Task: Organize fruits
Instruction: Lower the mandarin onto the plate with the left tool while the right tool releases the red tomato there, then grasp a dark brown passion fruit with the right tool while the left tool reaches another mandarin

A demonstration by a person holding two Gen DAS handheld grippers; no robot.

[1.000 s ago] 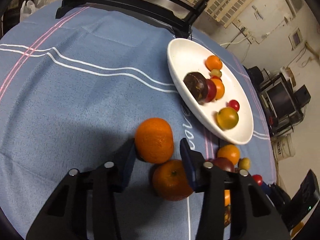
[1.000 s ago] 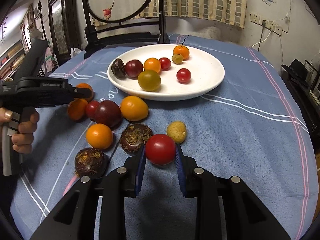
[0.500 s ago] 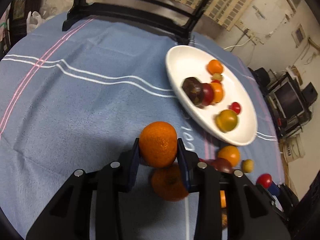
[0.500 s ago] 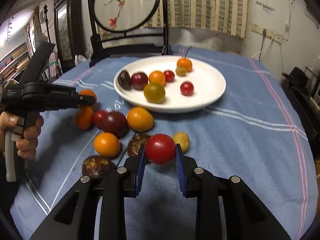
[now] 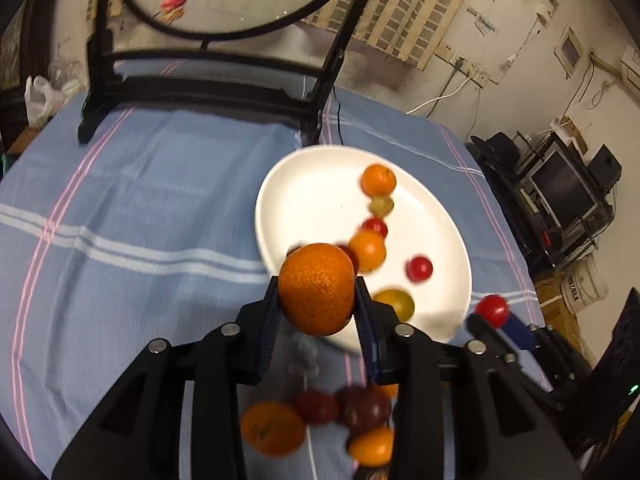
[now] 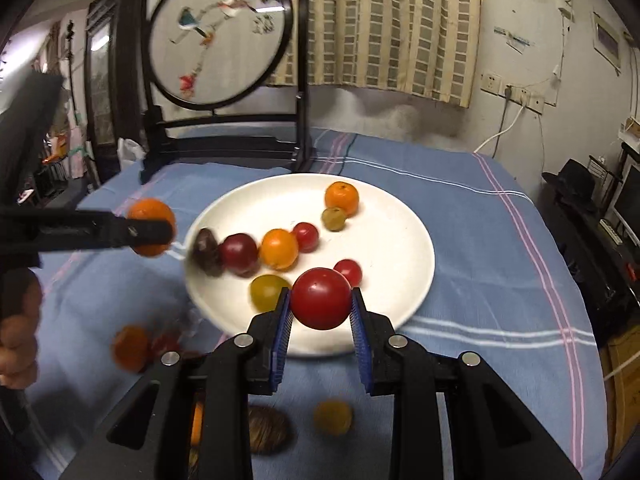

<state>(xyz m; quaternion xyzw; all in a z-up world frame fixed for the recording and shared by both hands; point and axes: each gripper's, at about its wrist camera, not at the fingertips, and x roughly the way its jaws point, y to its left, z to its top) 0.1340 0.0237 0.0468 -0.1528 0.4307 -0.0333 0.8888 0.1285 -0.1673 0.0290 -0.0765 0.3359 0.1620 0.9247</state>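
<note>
My left gripper is shut on an orange mandarin and holds it in the air at the near-left rim of the white plate. My right gripper is shut on a red tomato, lifted over the plate's near edge. The plate carries several small fruits: oranges, red tomatoes, a green-yellow tomato and dark passion fruits. In the right wrist view the left gripper and its mandarin show at the left. In the left wrist view the right gripper's tomato shows at the right.
Loose fruits lie on the blue striped tablecloth below the grippers: an orange, dark red ones, a small yellow one and a brown one. A black-framed round embroidery screen stands behind the plate. A person's hand is at the left.
The left gripper closed on the mandarin, and both grippers lifted their fruits off the cloth and carried them towards the plate. The views now tilt up higher.
</note>
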